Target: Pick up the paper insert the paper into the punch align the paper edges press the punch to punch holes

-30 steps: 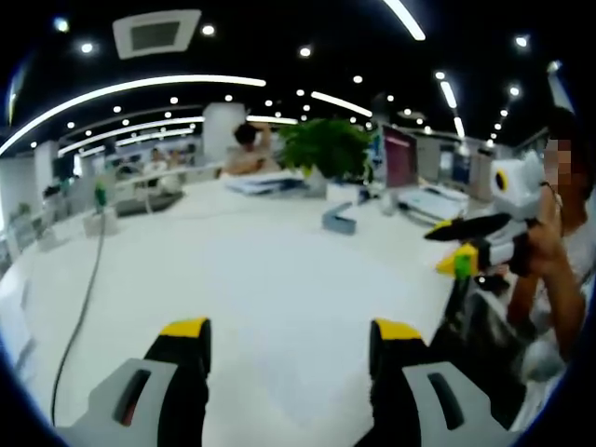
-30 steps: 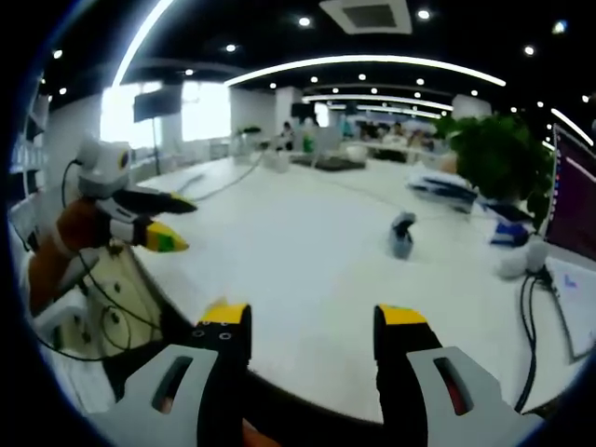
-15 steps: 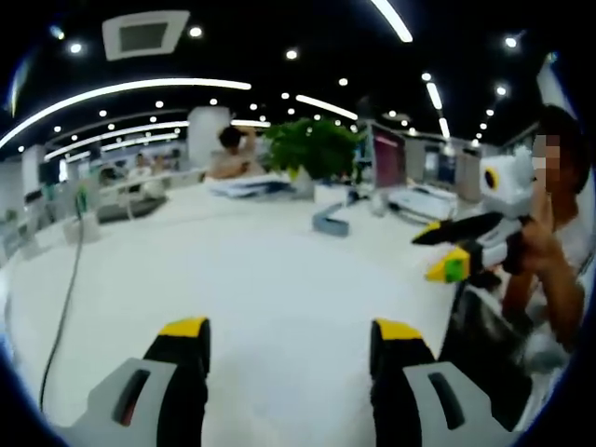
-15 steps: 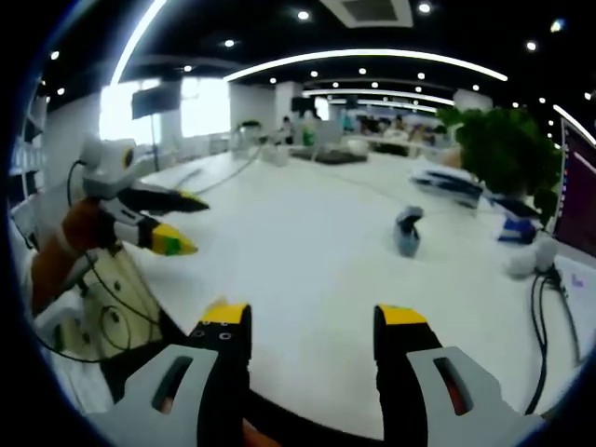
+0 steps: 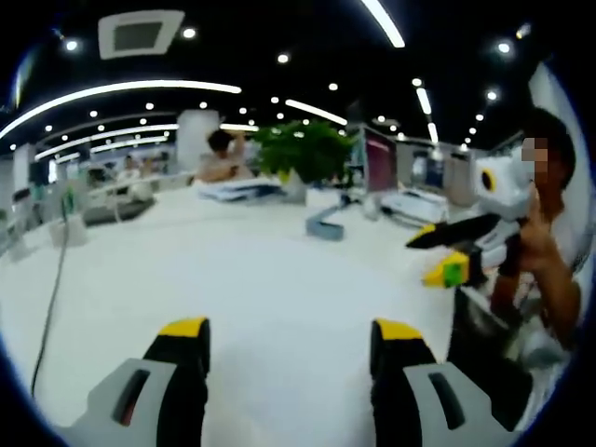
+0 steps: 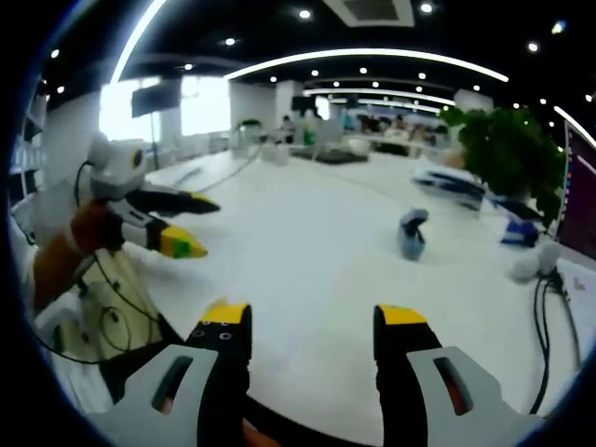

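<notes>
Left gripper view looks over a broad white table (image 5: 251, 279), with the left gripper (image 5: 291, 337) held above it, its yellow-tipped black jaws spread wide with nothing between them. Far across the tabletop sits the small grey-blue hole punch (image 5: 322, 223), in front of a bushy green potted plant (image 5: 305, 151). At the right edge the right gripper (image 5: 438, 256) enters, held up by a person's hand (image 5: 535, 233).

Right gripper view shows that gripper's jaws equally wide apart and empty over the table's near edge. The punch (image 6: 411, 234) stands well ahead on the table. The left gripper (image 6: 191, 225) reaches in from the left, jaws apart. I cannot make out the paper.
</notes>
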### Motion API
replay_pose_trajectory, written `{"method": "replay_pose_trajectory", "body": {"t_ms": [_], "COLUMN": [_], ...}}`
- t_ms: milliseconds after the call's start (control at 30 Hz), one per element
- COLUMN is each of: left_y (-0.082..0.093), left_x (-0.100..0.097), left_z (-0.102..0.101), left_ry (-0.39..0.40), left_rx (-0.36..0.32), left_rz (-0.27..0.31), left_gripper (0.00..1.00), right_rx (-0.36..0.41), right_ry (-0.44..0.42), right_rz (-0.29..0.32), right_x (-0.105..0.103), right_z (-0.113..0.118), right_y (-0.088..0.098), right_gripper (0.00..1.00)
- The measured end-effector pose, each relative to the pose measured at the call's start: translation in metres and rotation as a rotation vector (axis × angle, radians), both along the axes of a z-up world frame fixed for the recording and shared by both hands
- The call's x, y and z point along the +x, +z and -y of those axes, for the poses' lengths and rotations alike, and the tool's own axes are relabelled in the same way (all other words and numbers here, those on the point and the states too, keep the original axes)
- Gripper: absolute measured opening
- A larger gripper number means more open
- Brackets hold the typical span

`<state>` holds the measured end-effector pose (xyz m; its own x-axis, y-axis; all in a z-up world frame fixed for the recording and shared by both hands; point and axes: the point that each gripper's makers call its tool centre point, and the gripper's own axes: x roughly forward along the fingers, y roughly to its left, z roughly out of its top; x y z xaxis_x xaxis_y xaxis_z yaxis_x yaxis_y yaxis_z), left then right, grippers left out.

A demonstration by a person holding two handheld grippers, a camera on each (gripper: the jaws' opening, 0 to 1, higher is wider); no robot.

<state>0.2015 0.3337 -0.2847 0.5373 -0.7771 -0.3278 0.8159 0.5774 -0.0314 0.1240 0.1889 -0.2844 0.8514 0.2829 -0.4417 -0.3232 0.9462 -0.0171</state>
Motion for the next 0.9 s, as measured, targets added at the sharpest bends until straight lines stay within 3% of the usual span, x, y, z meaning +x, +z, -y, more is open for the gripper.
{"method": "replay_pose_trajectory", "body": {"t_ms": [567,900], "left_y": [-0.011,-0.016], "left_x": [0.018,0.021], "left_z": [0.012,0.021], "left_ry": [-0.027,-0.083], "left_rx": [-0.012,0.002], "left_rz": [0.018,0.024], "left_gripper": [0.69,0.71], "right_rx": [0.005,0.012], "right_ry": [-0.003,-0.007], "right_rz": [-0.002,0.002], "right_x": [0.003,0.006], "right_z": [0.000,-0.001], "right_y": [0.000,0.000], "right_gripper": [0.54,0.54]}}
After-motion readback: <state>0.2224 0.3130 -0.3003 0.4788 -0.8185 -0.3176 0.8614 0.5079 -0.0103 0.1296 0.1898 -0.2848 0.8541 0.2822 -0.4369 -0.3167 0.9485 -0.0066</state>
